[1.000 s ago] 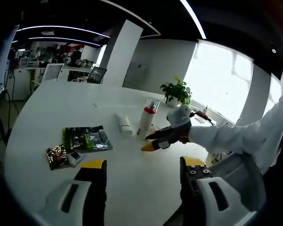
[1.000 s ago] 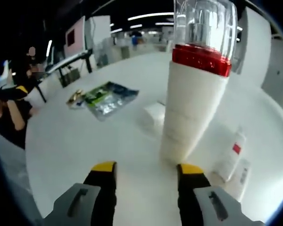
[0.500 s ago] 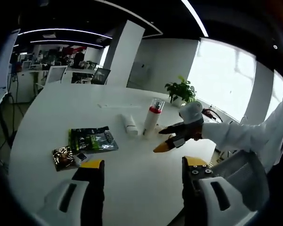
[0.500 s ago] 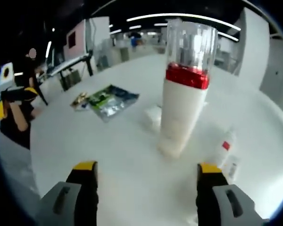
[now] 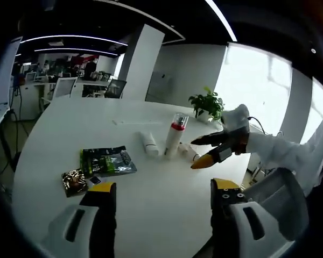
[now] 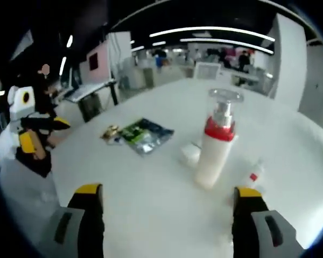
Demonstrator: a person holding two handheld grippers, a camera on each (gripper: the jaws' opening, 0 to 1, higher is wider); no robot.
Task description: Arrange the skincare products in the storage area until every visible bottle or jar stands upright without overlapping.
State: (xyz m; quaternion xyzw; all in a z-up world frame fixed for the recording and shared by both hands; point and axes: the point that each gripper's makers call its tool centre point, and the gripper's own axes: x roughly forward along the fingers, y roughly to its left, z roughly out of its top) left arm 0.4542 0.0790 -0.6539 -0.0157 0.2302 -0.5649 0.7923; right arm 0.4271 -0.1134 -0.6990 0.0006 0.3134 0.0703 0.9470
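The pump bottle [image 6: 216,144], white with a red collar and clear cap, is found upright near the middle of the white table [image 6: 151,188]. A white tube [image 5: 148,144] is seen lying just beside it, and small tubes [image 6: 254,174] are seen lying at its other side. A green foil packet [image 5: 107,161] and a brown packet [image 5: 73,180] are noted well apart. The right gripper [image 5: 210,155] is held clear of the bottle, jaws spread wide, nothing gripped. The left gripper [image 5: 161,196] is likewise held open and empty.
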